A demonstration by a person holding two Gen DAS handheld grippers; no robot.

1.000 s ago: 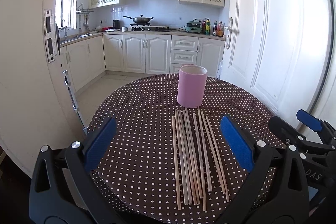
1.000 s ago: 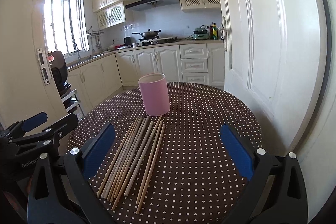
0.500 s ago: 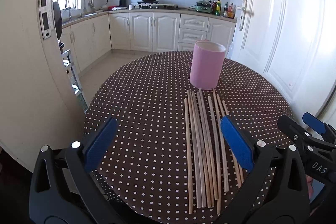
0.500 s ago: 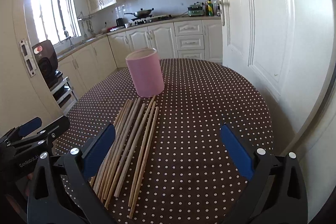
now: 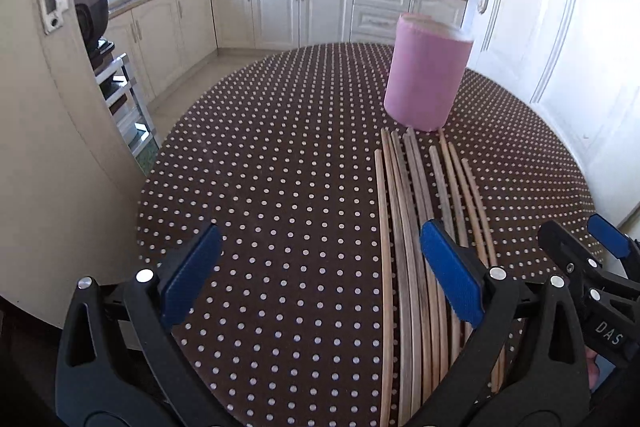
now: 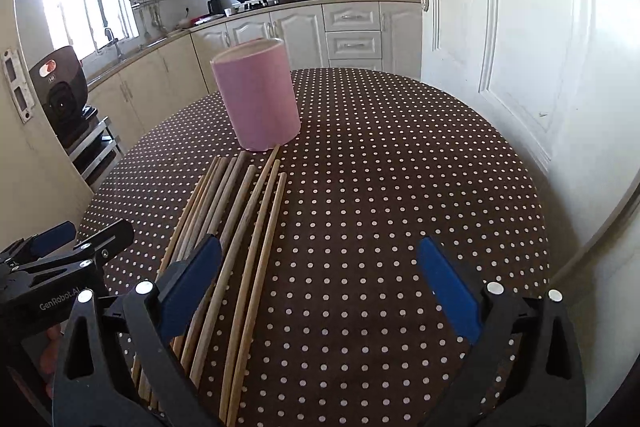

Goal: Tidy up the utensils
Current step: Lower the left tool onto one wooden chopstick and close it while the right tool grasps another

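Several wooden chopsticks (image 5: 412,211) lie side by side on the round dotted table (image 5: 280,155), pointing at a pink cylindrical holder (image 5: 426,71) that stands upright behind them. My left gripper (image 5: 320,279) is open and empty, low over the table, its right finger above the chopsticks' near ends. In the right wrist view the chopsticks (image 6: 244,227) and the holder (image 6: 258,99) show too. My right gripper (image 6: 320,283) is open and empty, its left finger over the chopsticks.
A white door (image 6: 520,27) stands close to the table's right side. A white door edge (image 5: 48,107) and a metal rack (image 5: 124,99) with a black appliance (image 6: 64,91) stand at the left. Kitchen cabinets line the back.
Both grippers have moved forward and down toward the table. The chopsticks and holder now look nearer. Both stay open.
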